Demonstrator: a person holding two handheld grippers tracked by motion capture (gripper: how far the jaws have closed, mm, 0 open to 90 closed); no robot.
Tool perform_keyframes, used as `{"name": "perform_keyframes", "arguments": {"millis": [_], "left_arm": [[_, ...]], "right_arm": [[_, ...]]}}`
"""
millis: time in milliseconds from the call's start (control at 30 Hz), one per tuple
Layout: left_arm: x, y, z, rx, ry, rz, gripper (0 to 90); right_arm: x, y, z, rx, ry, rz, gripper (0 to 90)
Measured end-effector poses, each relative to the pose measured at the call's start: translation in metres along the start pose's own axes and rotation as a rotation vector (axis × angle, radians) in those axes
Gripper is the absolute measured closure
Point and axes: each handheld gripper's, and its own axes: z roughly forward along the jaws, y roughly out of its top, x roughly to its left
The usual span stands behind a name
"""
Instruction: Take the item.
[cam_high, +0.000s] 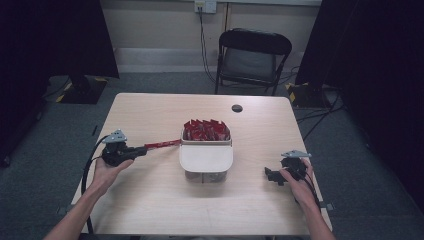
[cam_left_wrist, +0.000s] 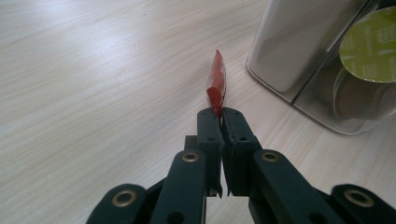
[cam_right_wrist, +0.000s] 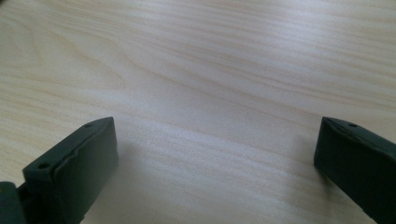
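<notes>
High view: the left gripper (cam_high: 141, 150) has its black jaws pinched on one end of a long red foil sachet (cam_high: 162, 144), whose far end reaches the rim of the clear plastic box with a cream half-lid (cam_high: 206, 157). Left gripper view confirms the clamped sachet (cam_left_wrist: 216, 84) above the pale wooden table (cam_left_wrist: 93, 93). More red sachets (cam_high: 206, 130) stand packed in the box's open rear part. The right gripper (cam_high: 270, 175) rests on the table, jaws spread wide, holding nothing.
</notes>
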Motion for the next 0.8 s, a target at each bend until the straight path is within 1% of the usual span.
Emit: {"name": "perform_keyframes", "arguments": {"millis": [100,133,167,267,300,433,467,500,533,600,633,700,733,800], "left_arm": [[0.0012,-0.0005,0.0022,0.01,0.009,-0.002,81.2],[0.0018,-0.0006,0.0029,0.009,0.018,-0.007,78.5],[0.0018,-0.0006,0.0029,0.009,0.018,-0.007,76.8],[0.0013,-0.0005,0.0028,0.008,0.018,-0.003,76.4],[0.0008,0.0,0.0031,0.008,0.023,0.006,72.9],[-0.0008,0.0009,0.0033,0.005,0.019,0.009,70.7],[-0.0008,0.0012,0.0033,0.002,0.021,0.01,63.9],[-0.0007,0.0019,0.0034,-0.002,0.04,-0.006,58.1],[-0.0007,0.0019,0.0034,-0.002,0.04,-0.006,55.2],[0.0005,0.002,0.0029,-0.005,0.044,-0.011,54.3],[0.0007,0.002,0.0026,-0.007,0.046,-0.021,52.0],[0.0014,0.0022,0.0016,-0.009,0.048,-0.026,47.6],[0.0023,0.0025,0.0007,-0.019,0.053,-0.037,45.3],[0.0026,0.0029,0.0001,-0.02,0.055,-0.04,40.9]], "right_arm": [[0.0,0.0,0.0,0.0,0.0,0.0,0.0],[0.0,0.0,0.0,0.0,0.0,0.0,0.0],[0.0,0.0,0.0,0.0,0.0,0.0,0.0],[0.0,0.0,0.0,0.0,0.0,0.0,0.0],[0.0,0.0,0.0,0.0,0.0,0.0,0.0],[0.0,0.0,0.0,0.0,0.0,0.0,0.0],[0.0,0.0,0.0,0.0,0.0,0.0,0.0],[0.0,0.0,0.0,0.0,0.0,0.0,0.0],[0.0,0.0,0.0,0.0,0.0,0.0,0.0],[0.0,0.0,0.0,0.0,0.0,0.0,0.0],[0.0,0.0,0.0,0.0,0.0,0.0,0.0],[0.0,0.0,0.0,0.0,0.0,0.0,0.0],[0.0,0.0,0.0,0.0,0.0,0.0,0.0],[0.0,0.0,0.0,0.0,0.0,0.0,0.0]]}}
